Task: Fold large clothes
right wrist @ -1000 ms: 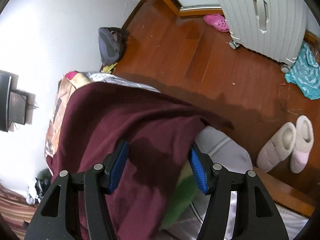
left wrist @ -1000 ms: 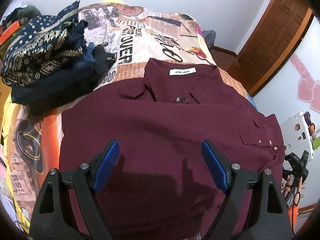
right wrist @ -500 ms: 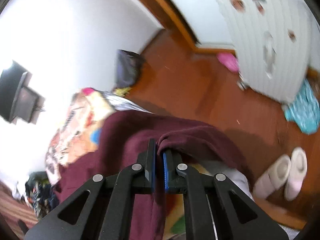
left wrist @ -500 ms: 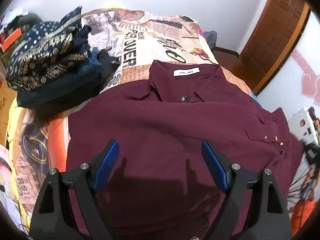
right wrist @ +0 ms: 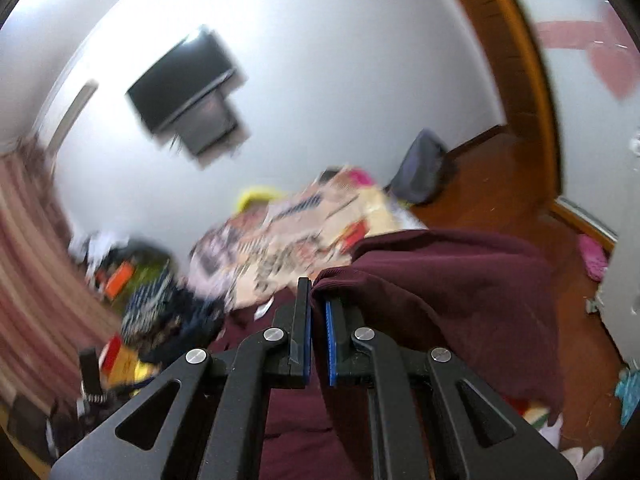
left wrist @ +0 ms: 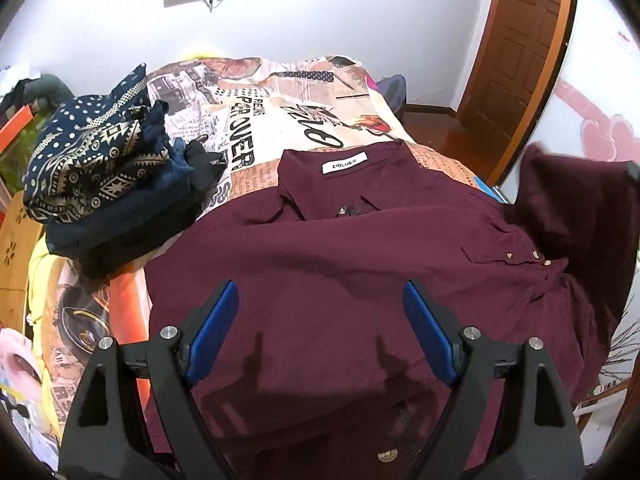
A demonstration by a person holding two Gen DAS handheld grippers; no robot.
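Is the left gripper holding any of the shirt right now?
No: the left gripper has its jaws wide apart above the shirt, with no cloth pinched between its blue pads.

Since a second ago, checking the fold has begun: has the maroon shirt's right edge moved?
Yes. The maroon button-up shirt's right edge is lifted, standing up against the brown wooden door; the right gripper is shut on it.

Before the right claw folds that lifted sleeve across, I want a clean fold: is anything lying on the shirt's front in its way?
Nothing visible: the maroon shirt front lies bare. The folded clothes pile sits beside it, off the shirt.
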